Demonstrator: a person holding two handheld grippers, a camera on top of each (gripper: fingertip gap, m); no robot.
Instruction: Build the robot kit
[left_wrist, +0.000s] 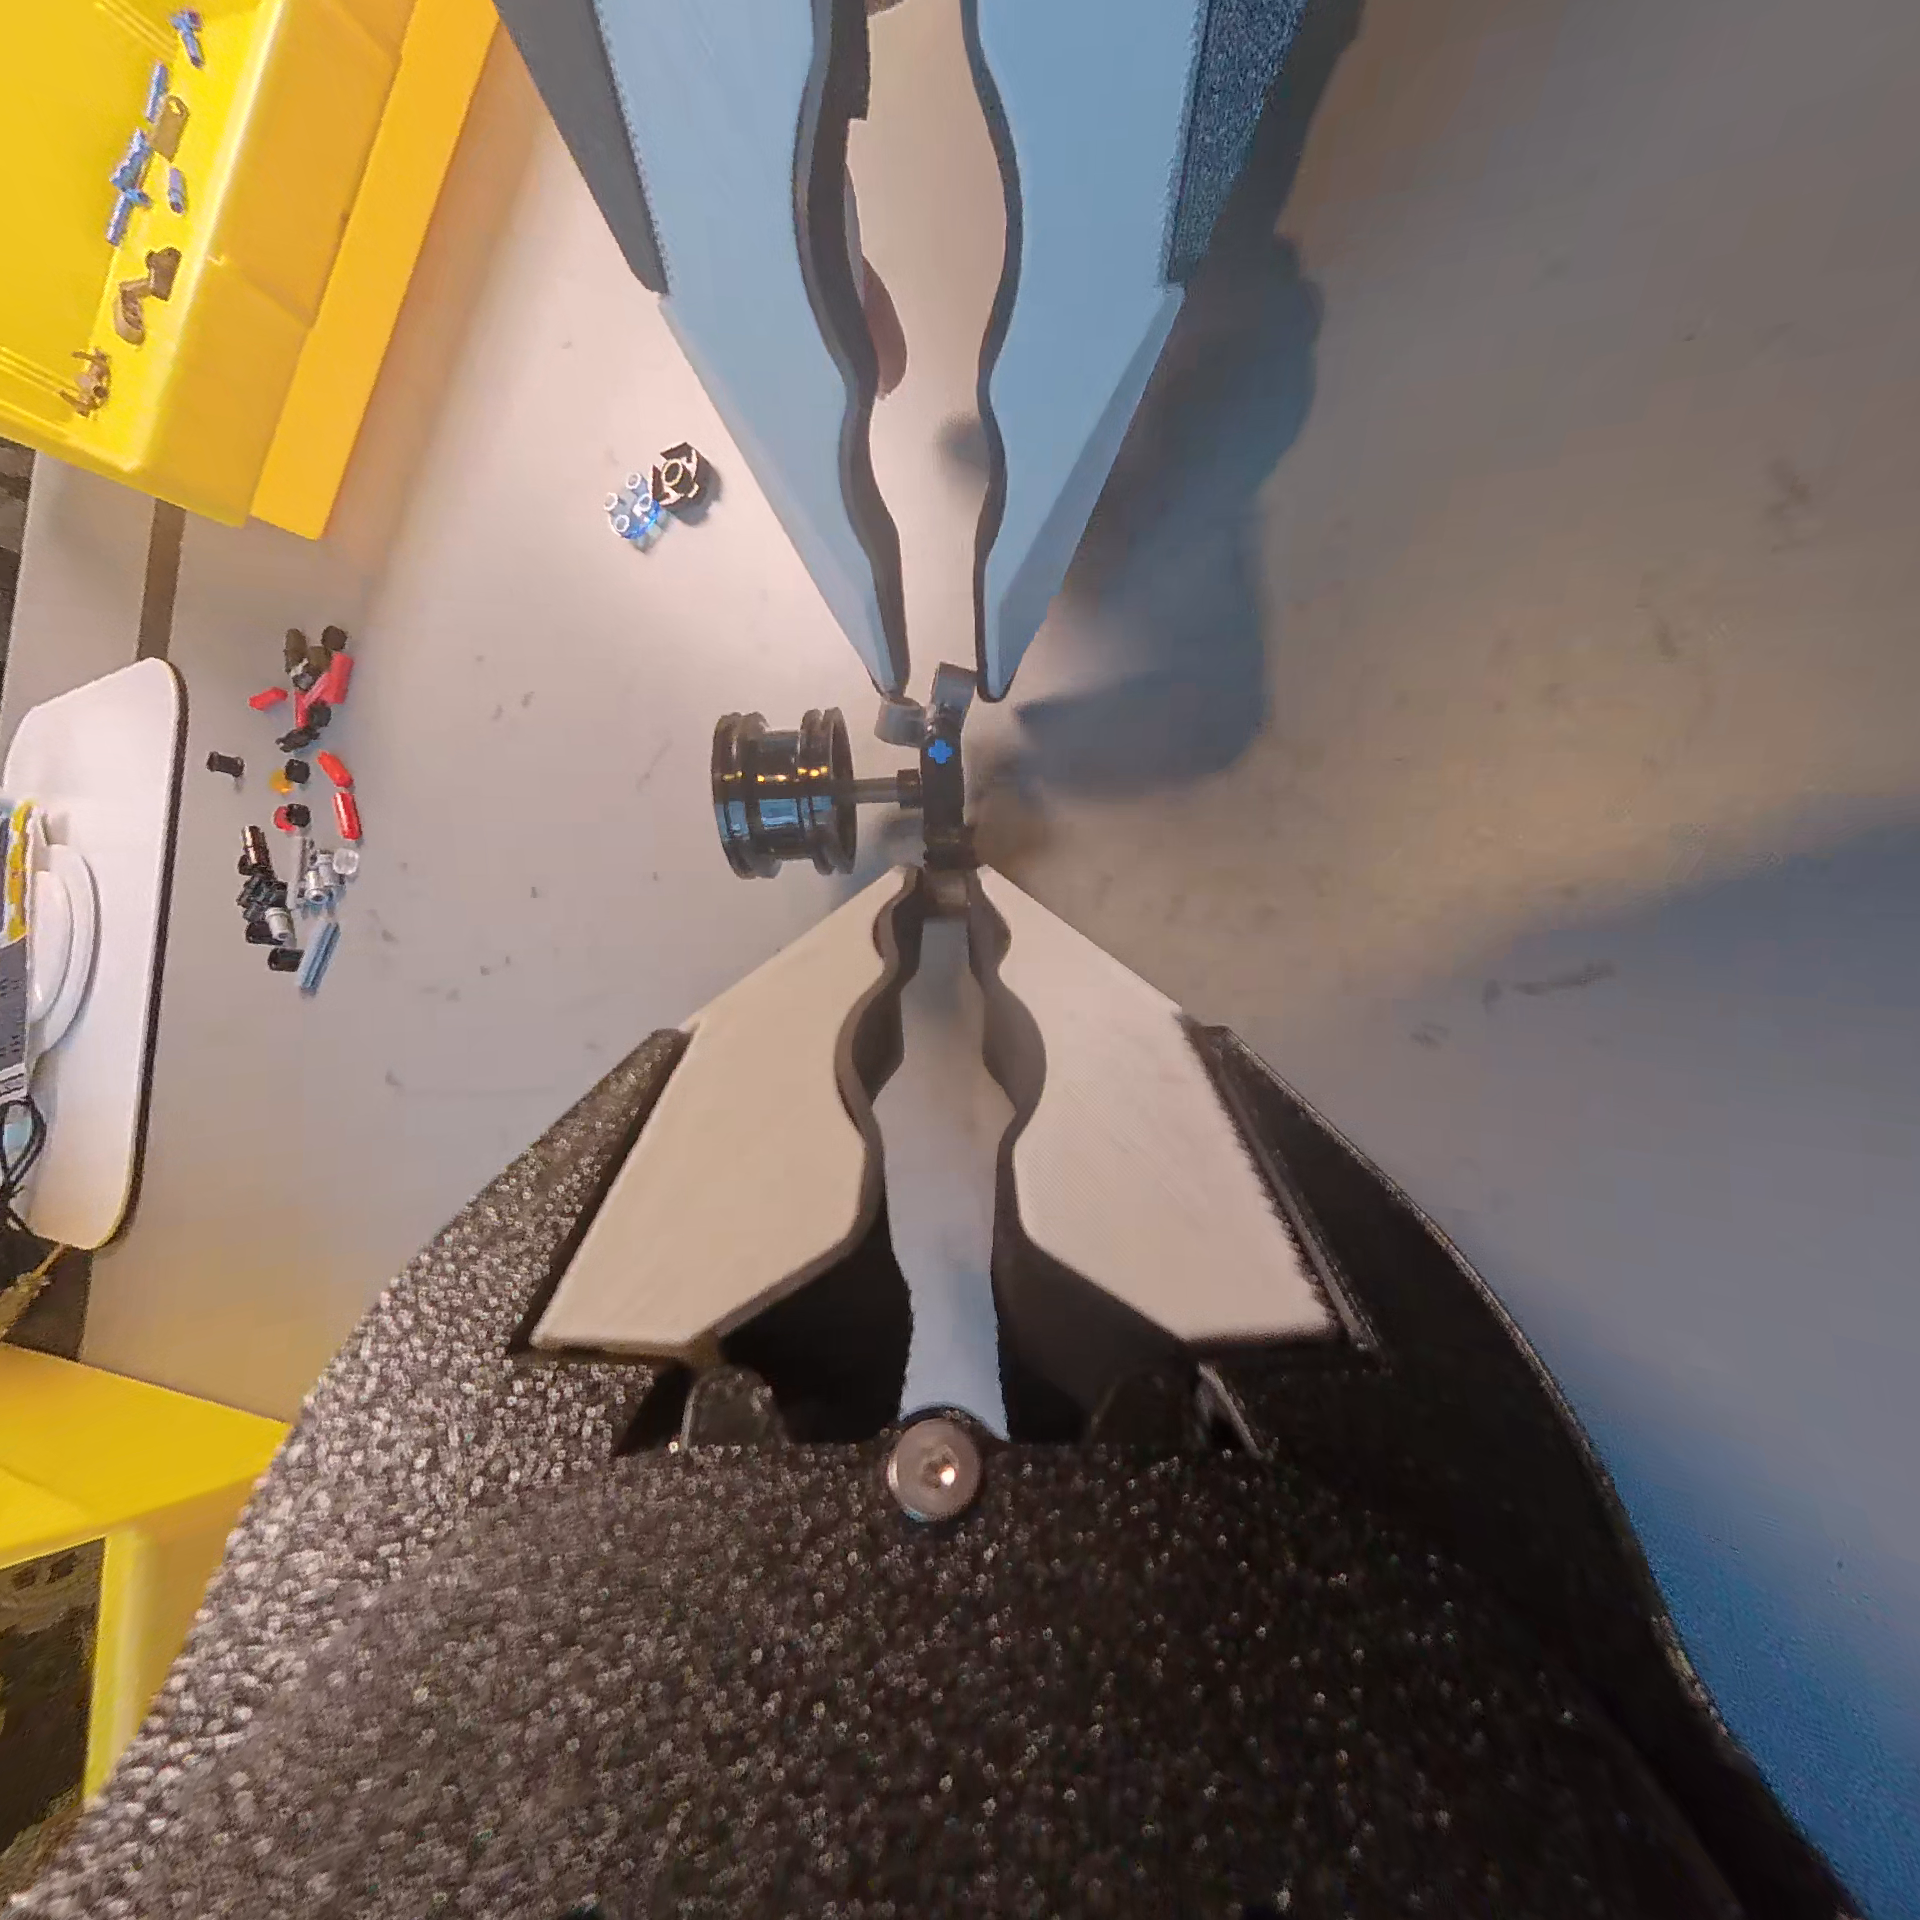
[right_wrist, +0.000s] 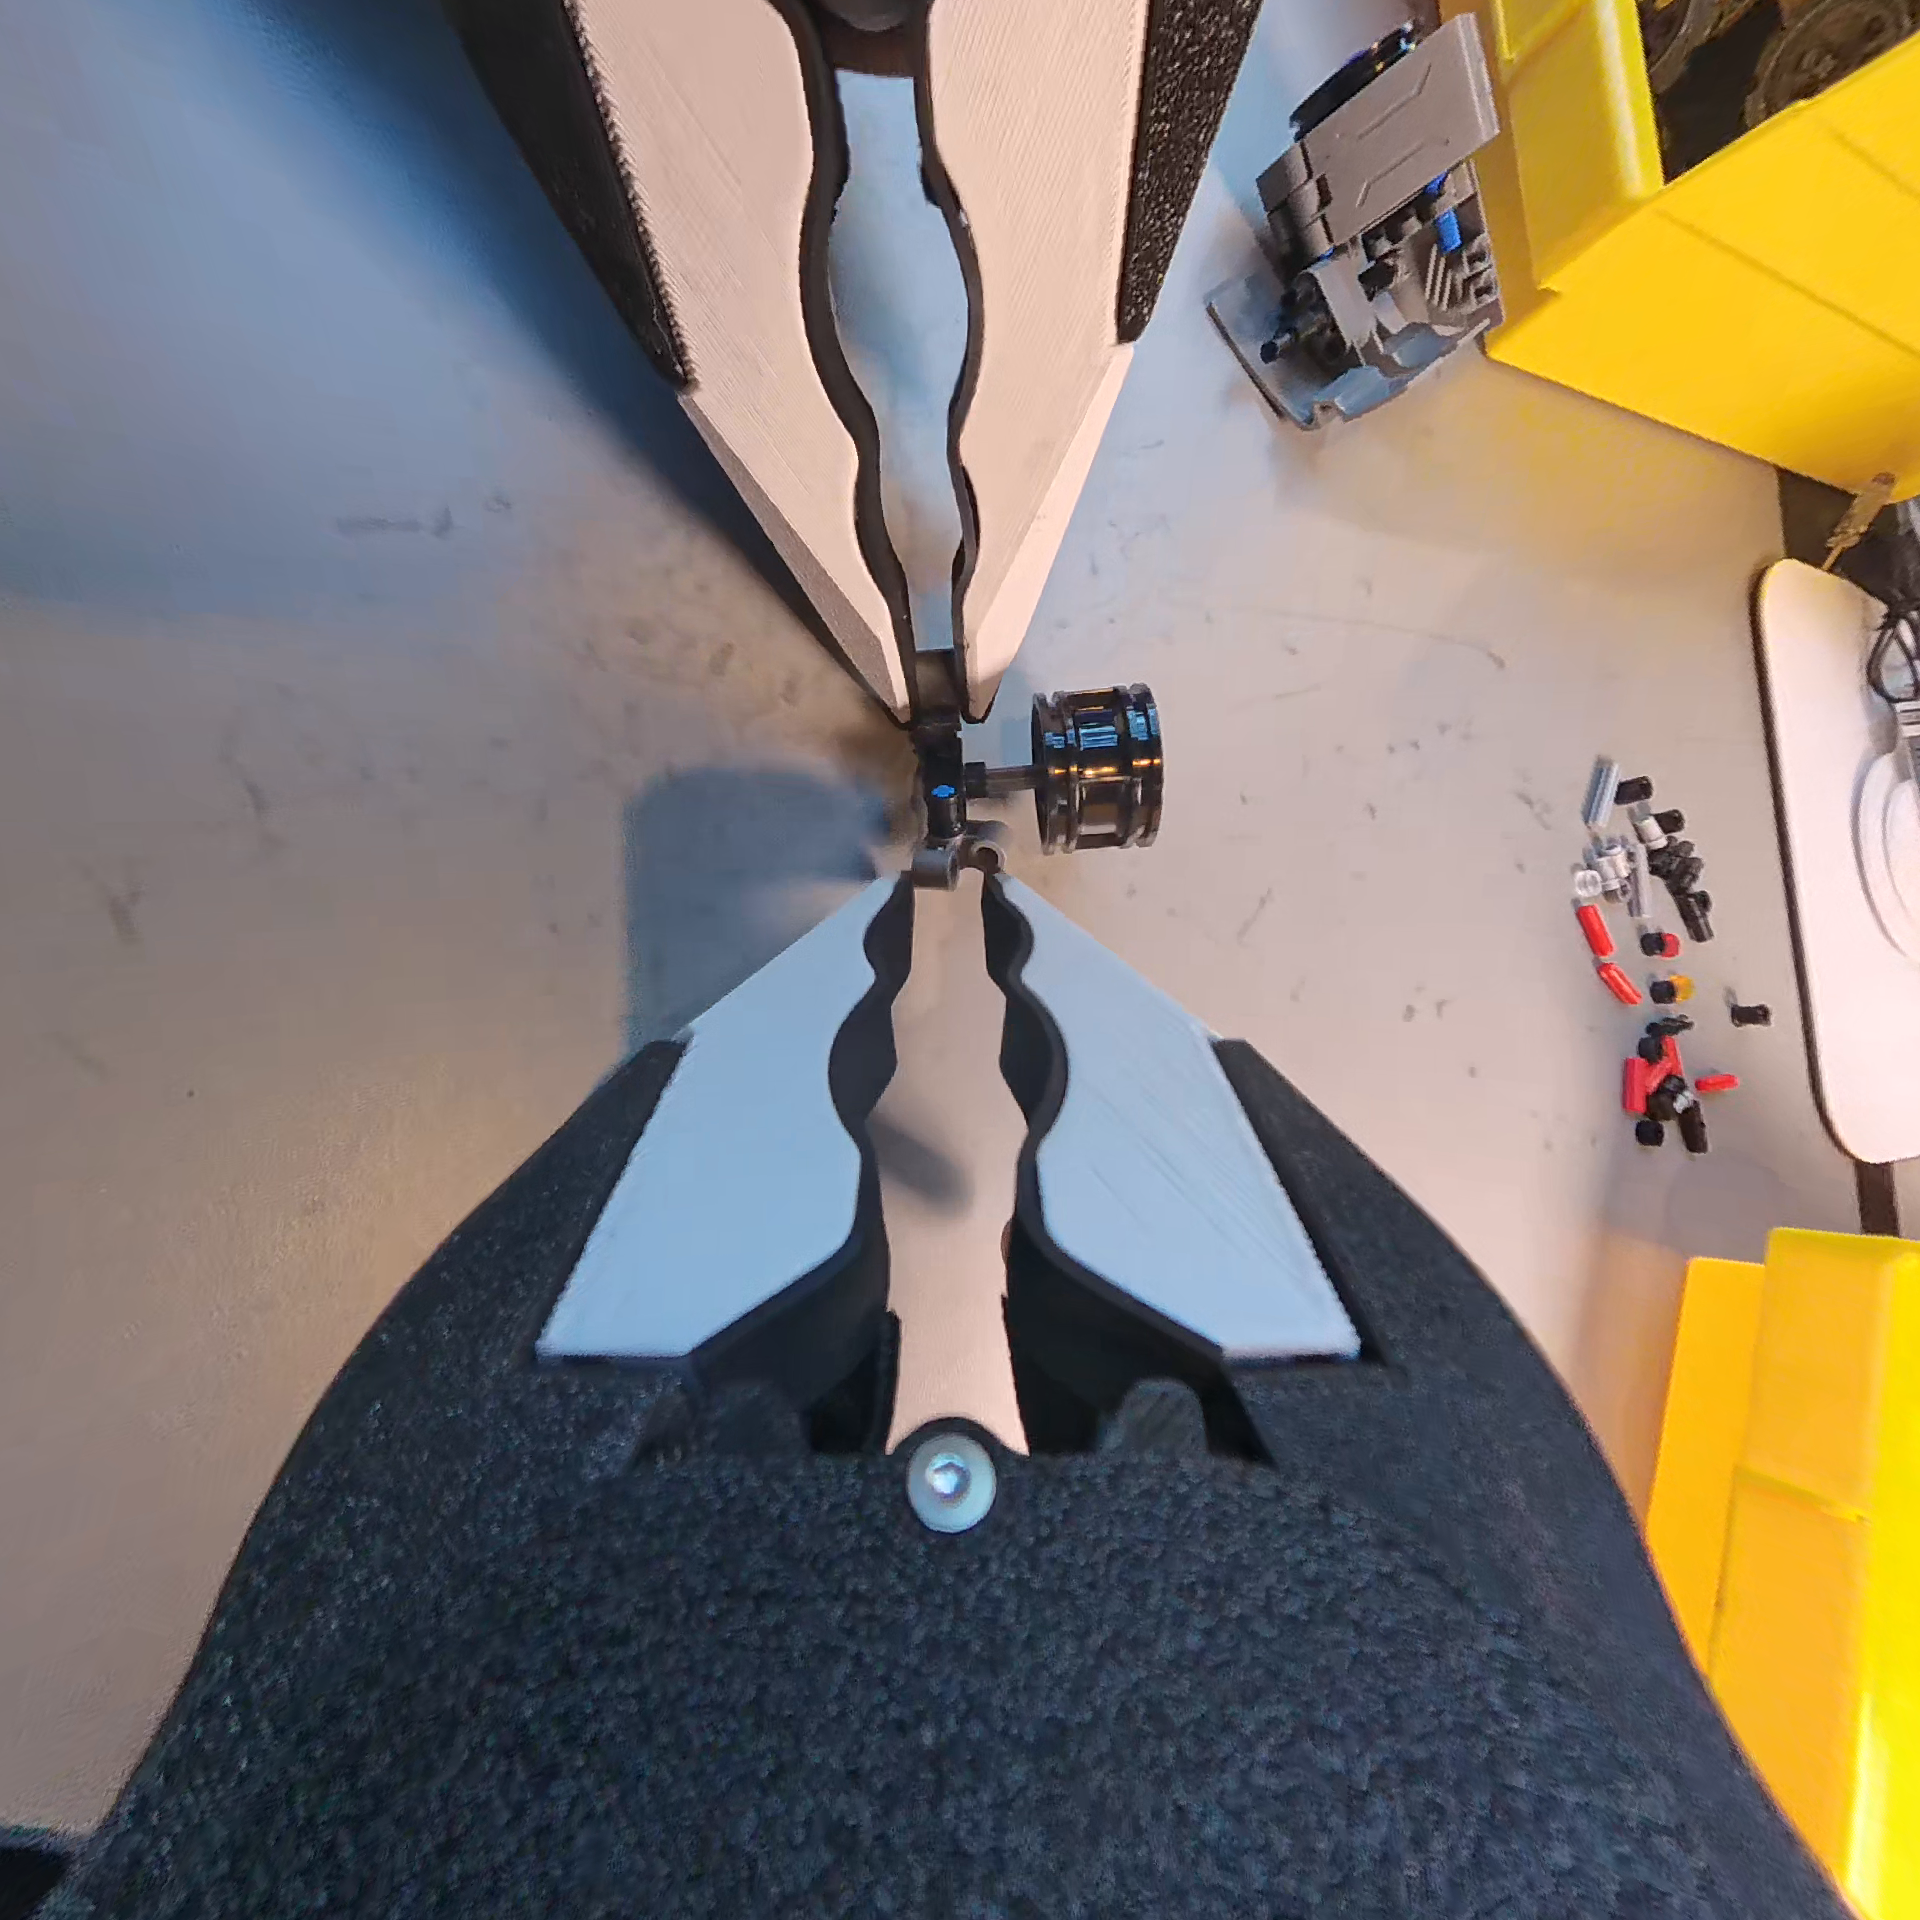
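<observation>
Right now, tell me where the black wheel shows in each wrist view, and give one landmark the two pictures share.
Left wrist view: black wheel just left of centre, on a short axle running right to the small black piece between both pairs of jaws.
Right wrist view: the wheel sits just right of centre, its axle running left.
Shared landmark: pile of small red and black parts beside the white pad.

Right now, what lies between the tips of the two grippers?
A small black connector piece with a blue pin, gripped at its ends by the left gripper and right gripper. A black wheel sticks sideways from it. Both wrist views show this.
</observation>
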